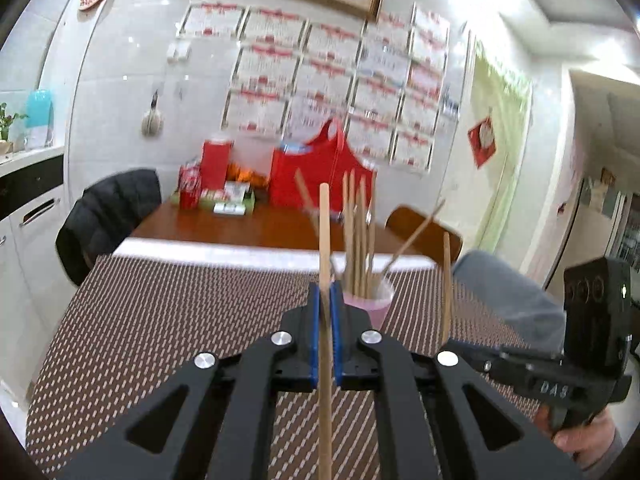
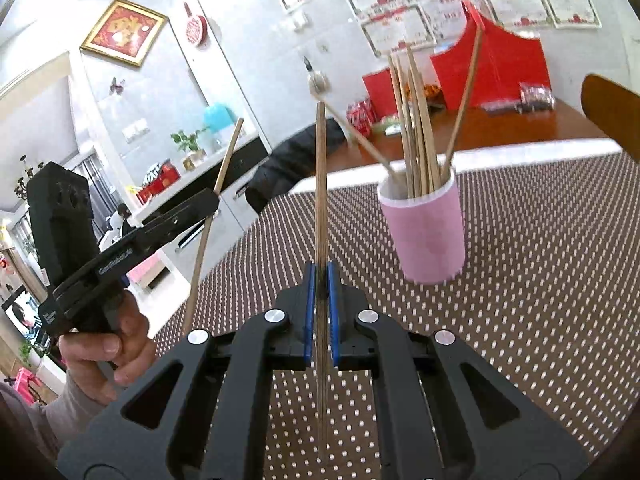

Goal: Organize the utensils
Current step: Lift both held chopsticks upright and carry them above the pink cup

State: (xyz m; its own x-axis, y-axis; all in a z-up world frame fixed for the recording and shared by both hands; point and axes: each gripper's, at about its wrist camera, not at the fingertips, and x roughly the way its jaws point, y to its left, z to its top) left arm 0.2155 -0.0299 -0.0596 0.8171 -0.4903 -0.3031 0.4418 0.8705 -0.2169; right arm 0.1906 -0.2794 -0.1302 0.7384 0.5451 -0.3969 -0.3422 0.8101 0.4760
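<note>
Two wooden chopsticks, each held upright clear of the table, wait beside the pink cup (image 2: 423,232) that already bristles with others. The left tongs (image 1: 327,312) are clamped tight on the left chopstick (image 1: 325,240); the right tongs (image 2: 321,292) pinch the right chopstick (image 2: 321,184) the same way — blue pads closed on the shaft. The cup stands on the woven placemat (image 2: 540,280) just ahead. The step in hand looks like carrying to the cup (both sticks at once). Next, each tip must be steered over the rim and let go — without toppling the crowded cup.
</note>
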